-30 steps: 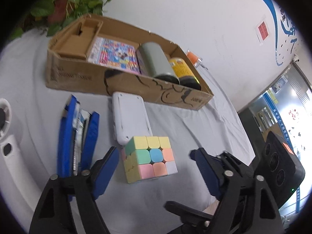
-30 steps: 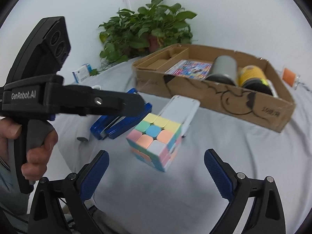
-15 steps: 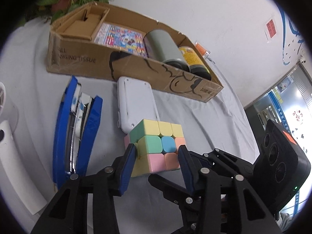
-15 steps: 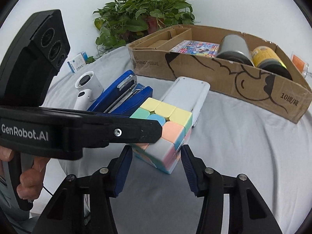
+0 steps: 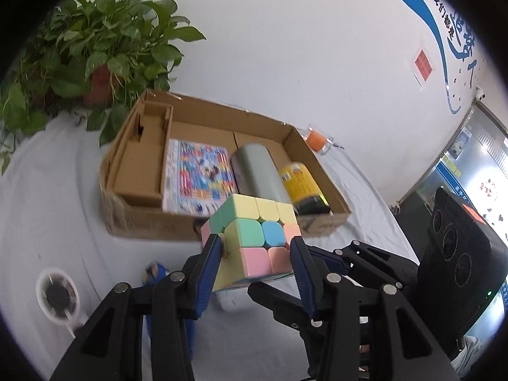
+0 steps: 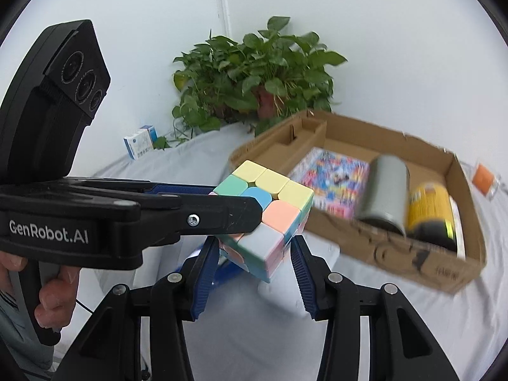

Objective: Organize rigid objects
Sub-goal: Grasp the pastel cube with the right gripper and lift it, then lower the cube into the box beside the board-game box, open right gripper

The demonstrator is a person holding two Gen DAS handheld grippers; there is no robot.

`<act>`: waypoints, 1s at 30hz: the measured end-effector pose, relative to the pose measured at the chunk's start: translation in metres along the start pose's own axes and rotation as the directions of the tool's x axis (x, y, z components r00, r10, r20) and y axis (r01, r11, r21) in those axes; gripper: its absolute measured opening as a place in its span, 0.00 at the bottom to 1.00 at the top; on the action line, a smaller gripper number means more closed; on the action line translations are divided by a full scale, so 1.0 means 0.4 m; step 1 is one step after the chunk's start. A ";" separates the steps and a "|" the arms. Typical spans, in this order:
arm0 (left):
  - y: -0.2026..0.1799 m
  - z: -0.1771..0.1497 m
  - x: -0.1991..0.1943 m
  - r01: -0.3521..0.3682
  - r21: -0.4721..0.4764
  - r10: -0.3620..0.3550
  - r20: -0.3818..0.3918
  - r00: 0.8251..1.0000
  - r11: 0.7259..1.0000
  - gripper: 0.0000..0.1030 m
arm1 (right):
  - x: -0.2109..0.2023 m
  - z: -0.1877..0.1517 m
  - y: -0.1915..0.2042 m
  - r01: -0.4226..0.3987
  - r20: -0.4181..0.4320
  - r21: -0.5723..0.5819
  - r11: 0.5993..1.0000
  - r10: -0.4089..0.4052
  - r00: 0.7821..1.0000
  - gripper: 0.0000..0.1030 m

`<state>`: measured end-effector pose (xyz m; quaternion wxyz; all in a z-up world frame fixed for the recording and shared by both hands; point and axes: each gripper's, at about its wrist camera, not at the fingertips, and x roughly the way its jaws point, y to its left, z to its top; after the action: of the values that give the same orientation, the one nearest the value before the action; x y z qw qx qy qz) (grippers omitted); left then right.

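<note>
A pastel puzzle cube (image 5: 254,238) is held in the air between both grippers. My left gripper (image 5: 255,254) is shut on its two sides. My right gripper (image 6: 255,254) is shut on the same cube (image 6: 266,212) from another side. The cube hangs above the table, in front of the cardboard box (image 5: 136,219). The box (image 6: 412,254) holds a colourful booklet (image 5: 200,177), a grey can (image 5: 257,171) and a yellow can (image 5: 301,187). The left gripper's black body (image 6: 95,219) crosses the right wrist view.
A potted plant (image 5: 95,54) stands behind the box. A white round gadget (image 5: 57,295) lies at the left. A blue stapler (image 5: 155,273) and a white case (image 6: 285,289) lie under the cube, mostly hidden. An orange item (image 5: 317,139) lies behind the box. A small blue-white carton (image 6: 139,141) sits by the wall.
Both grippers closed on the cube and lifted it off the table toward the box. The stapler and white case stayed below.
</note>
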<state>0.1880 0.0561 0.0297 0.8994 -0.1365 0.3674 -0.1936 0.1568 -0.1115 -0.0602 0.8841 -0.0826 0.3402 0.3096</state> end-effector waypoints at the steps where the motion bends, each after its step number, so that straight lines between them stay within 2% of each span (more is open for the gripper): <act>1: 0.011 0.031 0.010 -0.003 0.000 0.003 -0.002 1.000 1.000 0.42 | 0.015 0.028 -0.009 -0.006 0.004 -0.004 1.000 0.006 1.000 0.44; 7: 0.088 0.167 0.088 -0.008 -0.017 0.007 -0.029 1.000 1.000 0.42 | 0.133 0.181 -0.057 -0.016 0.008 -0.018 1.000 0.016 1.000 0.44; 12: 0.174 0.193 0.198 0.003 -0.079 -0.013 -0.127 0.992 0.997 0.42 | 0.252 0.247 -0.116 -0.050 -0.050 0.009 0.999 0.050 0.998 0.44; 15: 0.208 0.170 0.252 0.008 -0.113 -0.028 -0.179 0.983 0.994 0.35 | 0.332 0.236 -0.145 -0.043 -0.102 0.041 0.998 0.047 0.994 0.45; 18: 0.214 0.149 0.271 0.006 -0.107 -0.028 -0.200 0.979 0.994 0.36 | 0.382 0.195 -0.158 -0.027 -0.150 0.069 0.997 0.037 0.988 0.46; 22: 0.214 0.136 0.261 0.008 -0.119 -0.034 -0.210 0.977 0.993 0.36 | 0.387 0.168 -0.170 -0.050 -0.153 0.123 0.991 0.069 0.986 0.48; 26: 0.203 0.133 0.253 0.002 -0.106 -0.025 -0.224 0.974 0.994 0.36 | 0.377 0.162 -0.165 -0.057 -0.158 0.130 0.990 0.077 0.984 0.49; 30: 0.221 0.154 0.230 -0.006 -0.111 -0.012 -0.161 0.987 0.994 0.36 | 0.335 0.151 -0.168 -0.100 -0.139 0.146 0.984 0.120 0.983 0.51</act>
<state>0.3140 0.0996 -0.0177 0.8573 -0.1707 0.4491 -0.1849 0.3077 -0.0776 -0.1066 0.8416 -0.0246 0.4293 0.3267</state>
